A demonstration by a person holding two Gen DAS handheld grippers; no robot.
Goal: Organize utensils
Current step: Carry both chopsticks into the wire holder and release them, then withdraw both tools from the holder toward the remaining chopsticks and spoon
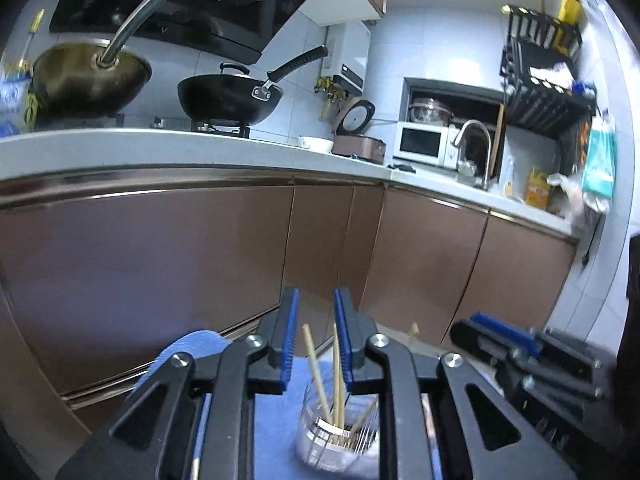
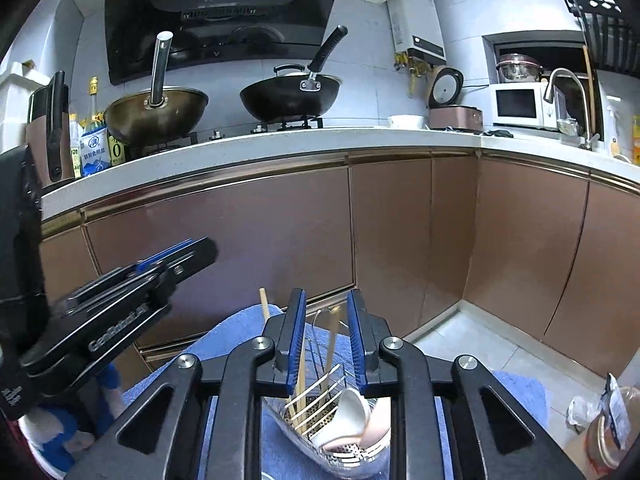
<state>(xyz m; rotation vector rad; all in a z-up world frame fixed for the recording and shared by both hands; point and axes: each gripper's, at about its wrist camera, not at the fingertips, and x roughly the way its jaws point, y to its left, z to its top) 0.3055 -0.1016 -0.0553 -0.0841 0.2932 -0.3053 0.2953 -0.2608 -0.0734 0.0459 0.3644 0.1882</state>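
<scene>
Chopsticks (image 2: 301,380) and a white spoon (image 2: 344,416) already sat in the steel holder (image 2: 340,446) at 6 o'clock on the blue towel (image 2: 224,340). Left gripper (image 1: 316,344) and right gripper (image 2: 326,344) both hung narrowly parted, empty (mostly done, I'd guess).

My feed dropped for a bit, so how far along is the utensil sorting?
Done: chopsticks and white spoons already stand in the metal holder on the blue towel. In hand: nothing; left gripper and right gripper hover open above it. Left: unclear, as no loose utensils show in either view.
</scene>
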